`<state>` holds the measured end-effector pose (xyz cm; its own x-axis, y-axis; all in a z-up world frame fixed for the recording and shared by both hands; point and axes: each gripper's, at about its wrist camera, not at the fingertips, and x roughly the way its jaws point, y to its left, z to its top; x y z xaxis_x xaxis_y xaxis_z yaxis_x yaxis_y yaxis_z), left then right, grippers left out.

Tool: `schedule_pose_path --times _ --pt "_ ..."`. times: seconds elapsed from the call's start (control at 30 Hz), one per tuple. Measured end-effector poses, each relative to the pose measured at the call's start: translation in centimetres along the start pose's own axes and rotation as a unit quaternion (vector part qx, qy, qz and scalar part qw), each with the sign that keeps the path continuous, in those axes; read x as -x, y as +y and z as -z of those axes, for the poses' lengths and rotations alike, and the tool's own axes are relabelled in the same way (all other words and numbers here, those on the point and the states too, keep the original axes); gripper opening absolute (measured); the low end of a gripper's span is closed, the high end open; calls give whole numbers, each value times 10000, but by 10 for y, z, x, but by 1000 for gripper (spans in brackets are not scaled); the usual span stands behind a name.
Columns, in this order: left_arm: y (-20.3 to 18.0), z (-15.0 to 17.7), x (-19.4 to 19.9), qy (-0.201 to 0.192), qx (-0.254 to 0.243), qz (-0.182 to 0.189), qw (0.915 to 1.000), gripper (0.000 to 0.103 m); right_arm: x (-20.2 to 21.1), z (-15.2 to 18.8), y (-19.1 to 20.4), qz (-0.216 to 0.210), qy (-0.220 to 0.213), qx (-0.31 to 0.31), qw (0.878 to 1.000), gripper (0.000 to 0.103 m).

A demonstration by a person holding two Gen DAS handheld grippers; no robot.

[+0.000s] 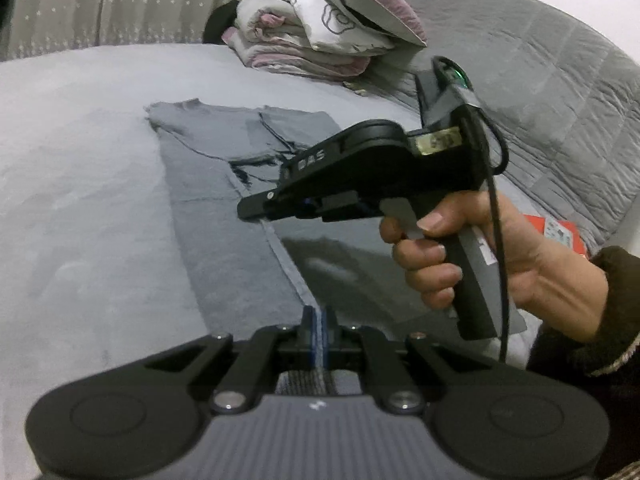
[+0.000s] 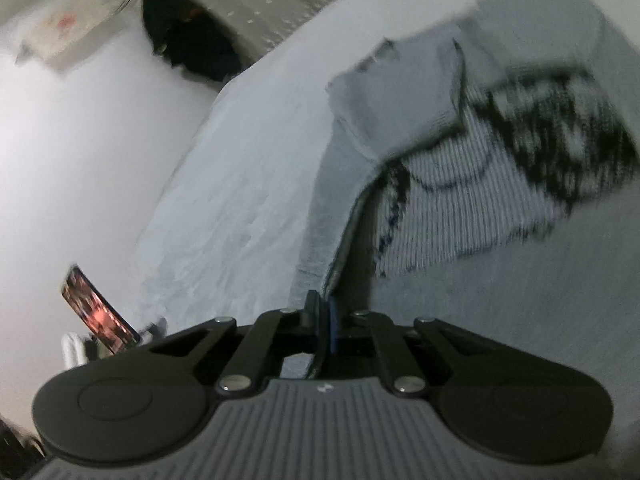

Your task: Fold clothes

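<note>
On the bed (image 1: 80,160), both tongs (image 1: 316,320) (image 2: 322,320) clench the grey shirt's (image 1: 224,220) edge.

1. The left gripper (image 1: 316,326), at the lower centre of the left wrist view, is matte black with 2 round discs, silver screws and a ribbed grey plate.
2. Its fingertips (image 1: 308,322) carry blue pads.
3. The right gripper (image 1: 250,210), at the centre right of the same view, is black with a pistol-style grey handle, pale lettering, a gold label and a green light on top.
4. A black cable (image 1: 496,200) hangs beside the handle.
5. The hand (image 1: 472,256) wears a dark sleeve (image 1: 592,320) with a pale trimmed cuff.
</note>
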<state>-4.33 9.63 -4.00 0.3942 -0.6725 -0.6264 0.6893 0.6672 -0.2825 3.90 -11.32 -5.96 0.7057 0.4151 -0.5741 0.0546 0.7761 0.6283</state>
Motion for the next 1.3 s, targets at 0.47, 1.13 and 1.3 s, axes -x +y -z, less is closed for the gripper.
schedule_pose_path --times 0.47,1.13,1.3 --pt "8 1 -16 110 -147 152 9997 12 -1 -10 -22 240 78 -67 9997 16" --pt "7 -111 -118 -325 -1217 -1884 9740 32 72 -37 -67 1015 -765 117 9918 46" --pt "11 -123 -146 -223 -1489 -1689 9741 32 81 -59 -94 542 -565 -308 9965 46"
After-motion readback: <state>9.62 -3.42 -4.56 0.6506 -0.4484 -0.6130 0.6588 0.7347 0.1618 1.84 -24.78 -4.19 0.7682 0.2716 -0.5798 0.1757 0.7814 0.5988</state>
